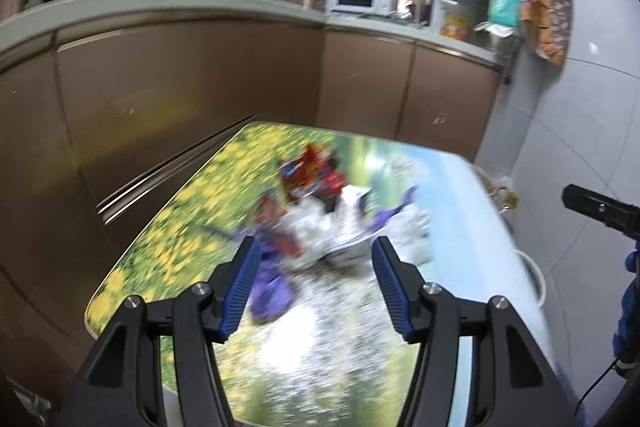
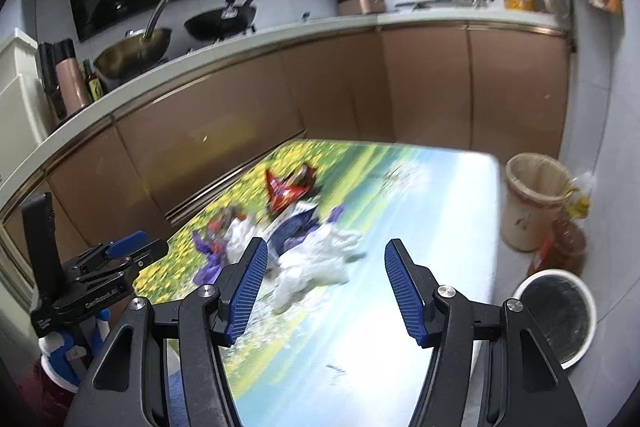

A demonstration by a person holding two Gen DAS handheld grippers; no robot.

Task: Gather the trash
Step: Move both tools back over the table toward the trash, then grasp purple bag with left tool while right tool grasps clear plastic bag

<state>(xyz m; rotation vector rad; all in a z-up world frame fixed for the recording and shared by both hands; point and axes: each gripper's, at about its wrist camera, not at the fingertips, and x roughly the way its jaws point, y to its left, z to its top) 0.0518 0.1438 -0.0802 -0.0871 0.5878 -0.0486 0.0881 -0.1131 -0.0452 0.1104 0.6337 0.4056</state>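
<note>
Beside the table (image 2: 460,211), only the right view shows a white bin (image 2: 554,315); both tools hang released, empty.

Both tools are tilting downward side by side. The left tool (image 1: 314,247) is holding its blue-padded fingers (image 1: 240,287) apart with nothing pinched between them. The right tool (image 2: 326,251) is likewise standing parted and empty, its pads (image 2: 404,291) gripping nothing.
</note>
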